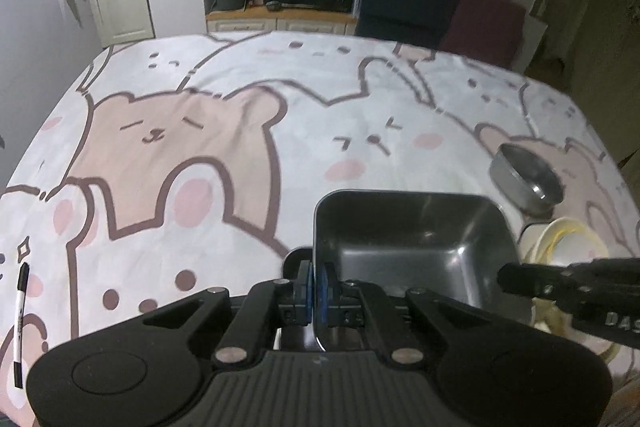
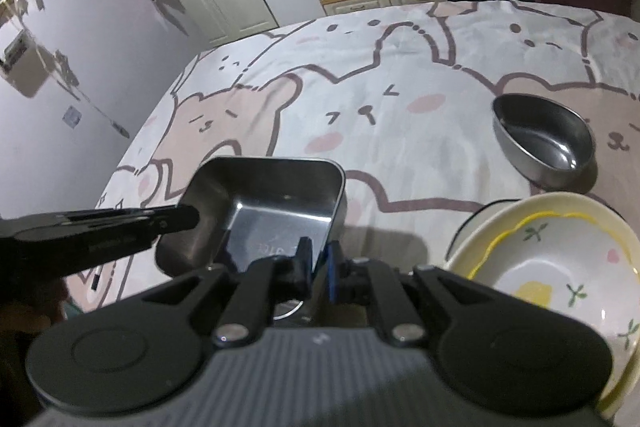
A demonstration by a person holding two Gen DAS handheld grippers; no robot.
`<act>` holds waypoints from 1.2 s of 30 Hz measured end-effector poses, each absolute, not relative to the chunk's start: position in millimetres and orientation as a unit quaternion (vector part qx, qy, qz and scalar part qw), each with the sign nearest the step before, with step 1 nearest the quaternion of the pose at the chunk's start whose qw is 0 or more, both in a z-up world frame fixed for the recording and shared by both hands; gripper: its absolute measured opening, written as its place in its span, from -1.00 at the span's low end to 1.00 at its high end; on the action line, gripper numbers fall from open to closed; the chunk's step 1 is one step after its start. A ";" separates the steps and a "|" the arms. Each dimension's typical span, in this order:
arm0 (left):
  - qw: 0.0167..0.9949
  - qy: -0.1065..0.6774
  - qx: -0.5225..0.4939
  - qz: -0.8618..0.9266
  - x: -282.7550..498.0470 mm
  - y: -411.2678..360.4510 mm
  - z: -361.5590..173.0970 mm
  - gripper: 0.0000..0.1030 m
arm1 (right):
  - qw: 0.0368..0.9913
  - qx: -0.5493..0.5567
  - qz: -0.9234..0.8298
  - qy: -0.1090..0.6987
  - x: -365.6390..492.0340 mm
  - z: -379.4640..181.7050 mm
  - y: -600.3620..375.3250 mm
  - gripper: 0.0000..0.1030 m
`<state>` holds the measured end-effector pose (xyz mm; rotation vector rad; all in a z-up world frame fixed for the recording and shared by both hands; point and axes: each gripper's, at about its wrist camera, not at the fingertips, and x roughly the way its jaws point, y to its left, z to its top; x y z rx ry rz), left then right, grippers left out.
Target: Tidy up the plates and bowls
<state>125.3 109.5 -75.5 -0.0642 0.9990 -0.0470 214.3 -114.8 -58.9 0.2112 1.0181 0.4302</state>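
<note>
The left gripper (image 1: 317, 277) is clamped on the left wall of a square steel tray (image 1: 412, 227), 1 blue pad inside the rim and 1 outside; the right gripper (image 2: 319, 259) pinches the same tray's right wall, its jaws nearly together with the rim between them; the tray sits low over a tablecloth (image 1: 200, 131) printed with bears and rabbits, though whether it touches the cloth cannot be told; to the right of the tray stands a cream bowl (image 2: 560, 267) with a yellow pattern inside; beyond that bowl, apart from it, lies a round steel bowl (image 2: 548, 139), tilted on the cloth; a black marker (image 1: 20, 323) lies near the cloth's left edge.
</note>
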 end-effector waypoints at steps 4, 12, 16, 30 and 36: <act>0.869 0.493 -0.029 -0.018 128.8 114.0 -85.1 -0.91 | 0.846 0.098 0.211 0.481 213.5 -58.4 -107.0 -0.78; 0.856 0.517 -0.015 -0.011 132.2 114.5 -102.6 -0.83 | 0.846 0.097 0.219 0.476 215.1 -56.0 -100.4 -0.77; 0.852 0.523 -0.008 -0.007 133.1 116.0 -106.6 -0.83 | 0.844 0.095 0.224 0.478 215.7 -57.1 -97.7 -0.78; 0.845 0.535 0.003 -0.005 137.5 116.3 -114.9 -0.73 | 0.835 0.064 0.223 0.500 219.0 -71.9 -85.6 -0.80; 0.845 0.535 0.005 -0.009 138.1 114.3 -115.2 -0.66 | 0.829 0.058 0.217 0.512 223.0 -78.2 -84.1 -0.80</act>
